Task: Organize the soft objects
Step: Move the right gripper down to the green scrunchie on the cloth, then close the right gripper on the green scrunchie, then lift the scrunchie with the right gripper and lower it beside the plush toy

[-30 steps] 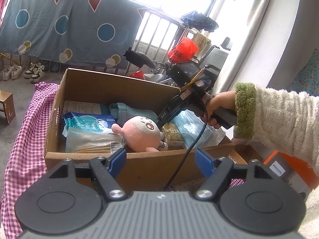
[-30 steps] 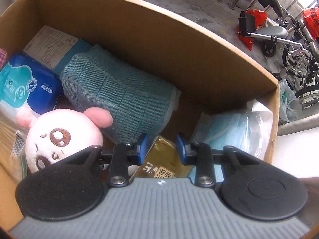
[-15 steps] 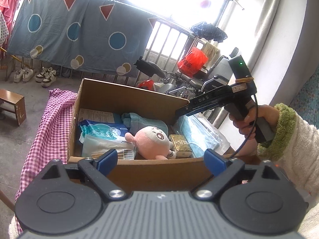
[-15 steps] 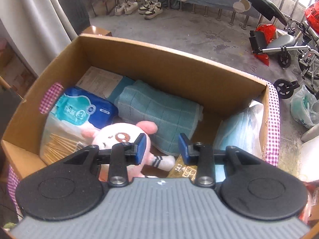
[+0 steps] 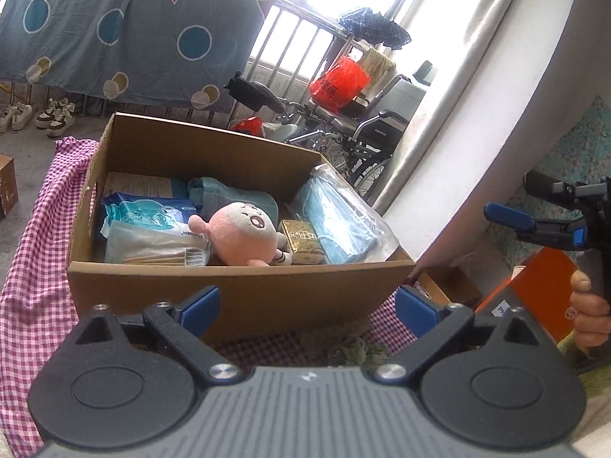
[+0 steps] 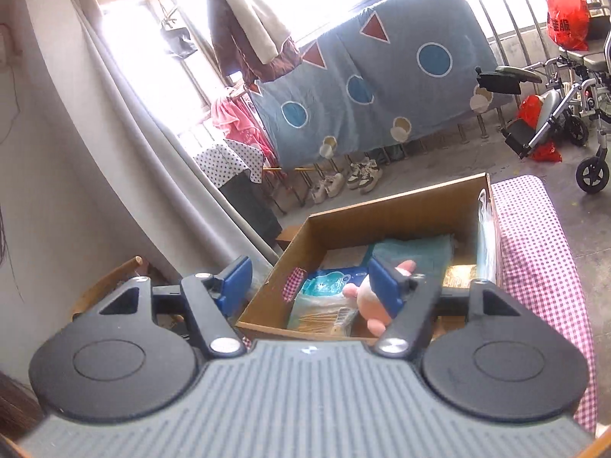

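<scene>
Cardboard box (image 5: 236,290) is set on a pink-checked cloth (image 5: 34,267), its top open. Packed inside, largest first: a bag of blue face masks (image 5: 336,221) leaned against the right wall; a folded teal towel (image 5: 229,198) by the back wall; a blue wipes pack (image 5: 149,210) at the left wall, with a clear pack of swabs (image 5: 152,244) in front of it along the near wall; a pink plush toy (image 5: 244,234) in the middle; a small gold packet (image 5: 301,236) between plush and masks. Sorting is judged nearly or wholly done: no soft item is seen loose outside the box.

Left gripper (image 5: 307,309) is held before the near wall, jaws spread wide, nothing between them. Right gripper (image 6: 309,282) is held clear of the box, off its left front corner; its jaws have just been opening and are empty.

Only in the left wrist view are the gold packet, the whole plush and the right gripper with its hand (image 5: 590,313) shown in full. Only in the right wrist view are the curtain (image 6: 126,122) and hanging clothes (image 6: 248,34) shown.
</scene>
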